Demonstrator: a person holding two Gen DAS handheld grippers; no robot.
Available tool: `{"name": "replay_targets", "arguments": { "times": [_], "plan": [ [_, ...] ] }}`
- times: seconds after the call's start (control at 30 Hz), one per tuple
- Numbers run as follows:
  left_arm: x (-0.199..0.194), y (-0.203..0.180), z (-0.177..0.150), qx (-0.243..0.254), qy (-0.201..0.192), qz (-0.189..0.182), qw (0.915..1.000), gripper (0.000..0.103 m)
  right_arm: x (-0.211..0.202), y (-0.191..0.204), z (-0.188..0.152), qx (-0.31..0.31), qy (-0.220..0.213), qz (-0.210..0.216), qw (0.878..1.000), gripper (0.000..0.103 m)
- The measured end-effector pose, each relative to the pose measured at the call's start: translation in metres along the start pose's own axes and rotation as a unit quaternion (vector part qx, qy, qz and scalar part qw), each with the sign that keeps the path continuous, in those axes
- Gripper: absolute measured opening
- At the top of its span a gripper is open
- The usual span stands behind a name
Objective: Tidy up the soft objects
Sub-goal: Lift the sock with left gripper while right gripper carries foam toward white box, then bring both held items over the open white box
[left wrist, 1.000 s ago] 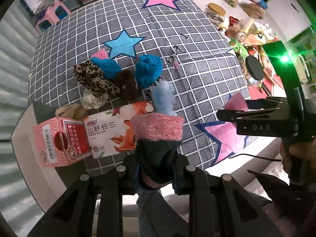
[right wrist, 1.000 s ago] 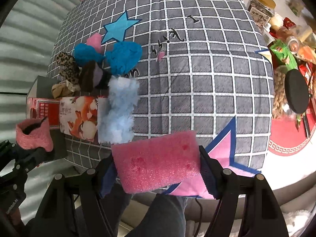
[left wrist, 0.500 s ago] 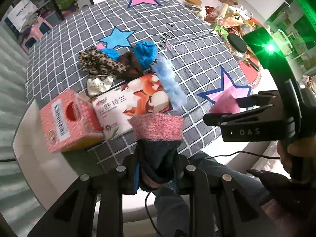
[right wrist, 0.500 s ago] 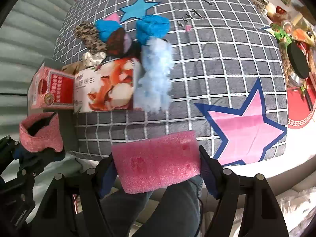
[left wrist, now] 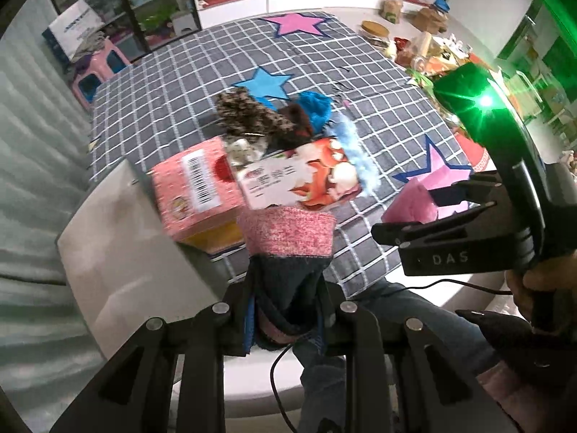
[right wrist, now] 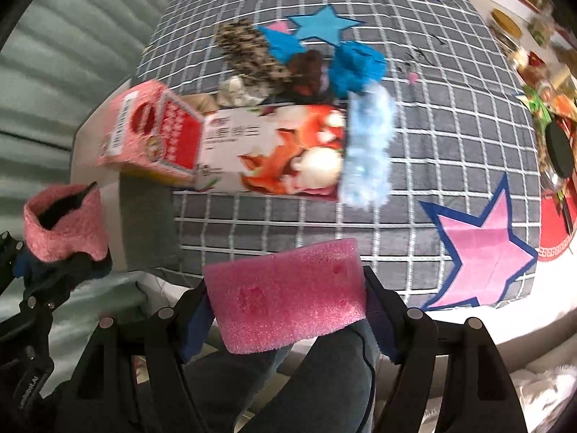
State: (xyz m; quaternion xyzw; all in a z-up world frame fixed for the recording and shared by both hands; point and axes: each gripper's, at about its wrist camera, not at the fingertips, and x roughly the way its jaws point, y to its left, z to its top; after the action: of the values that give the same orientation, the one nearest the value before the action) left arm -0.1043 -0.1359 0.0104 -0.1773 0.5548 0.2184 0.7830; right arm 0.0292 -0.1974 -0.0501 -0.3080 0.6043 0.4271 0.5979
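My left gripper (left wrist: 286,310) is shut on a dark sock with a pink cuff (left wrist: 288,232), held off the near table edge; it also shows in the right wrist view (right wrist: 63,222). My right gripper (right wrist: 286,305) is shut on a pink sponge (right wrist: 288,305), also seen in the left wrist view (left wrist: 409,204). On the grey checked cloth (right wrist: 450,108) lie a light blue fluffy piece (right wrist: 368,151), a bright blue soft piece (right wrist: 357,65), a brown one (right wrist: 308,72) and a leopard-print one (right wrist: 249,54).
A pink carton (right wrist: 144,133) and a white-and-orange tissue box (right wrist: 267,151) lie near the table's front left edge. Jars and snack packets (left wrist: 414,47) crowd the far right. A pink stool (left wrist: 97,68) stands beyond the table.
Both grippers have pulled back toward me and tilted up, so the table looks farther off. The sock and sponge stay gripped. The objects on the cloth have not moved.
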Motion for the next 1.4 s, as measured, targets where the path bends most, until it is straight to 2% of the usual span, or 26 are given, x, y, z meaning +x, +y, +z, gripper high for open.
{"name": "replay_targets", "arguments": {
  "times": [0.27,0.37,0.53,0.83,1.03,1.4],
  "plan": [
    [-0.019,0.045,-0.020,-0.068,-0.028,0.030,0.9968,0.027,-0.006,0.049,0.012,-0.068,-0.015,0.002,0.998,0.075],
    [-0.025,0.061,-0.030,-0.093,-0.036,0.066,0.9928,0.027,-0.008,0.070,0.014,-0.102,-0.017,0.000,0.995,0.075],
    [-0.033,0.092,-0.045,-0.149,-0.044,0.081,0.9845,0.027,-0.021,0.104,0.020,-0.158,-0.038,-0.005,0.987,0.075],
    [-0.039,0.129,-0.077,-0.228,-0.042,0.090,0.9686,0.027,-0.027,0.148,0.020,-0.225,-0.041,-0.007,0.973,0.075],
    [-0.042,0.149,-0.097,-0.270,-0.043,0.091,0.9575,0.027,-0.031,0.159,0.019,-0.243,-0.043,-0.010,0.969,0.075],
    [-0.038,0.158,-0.109,-0.296,-0.038,0.078,0.9513,0.027,-0.027,0.174,0.017,-0.265,-0.034,-0.016,0.964,0.075]
  ]
}}
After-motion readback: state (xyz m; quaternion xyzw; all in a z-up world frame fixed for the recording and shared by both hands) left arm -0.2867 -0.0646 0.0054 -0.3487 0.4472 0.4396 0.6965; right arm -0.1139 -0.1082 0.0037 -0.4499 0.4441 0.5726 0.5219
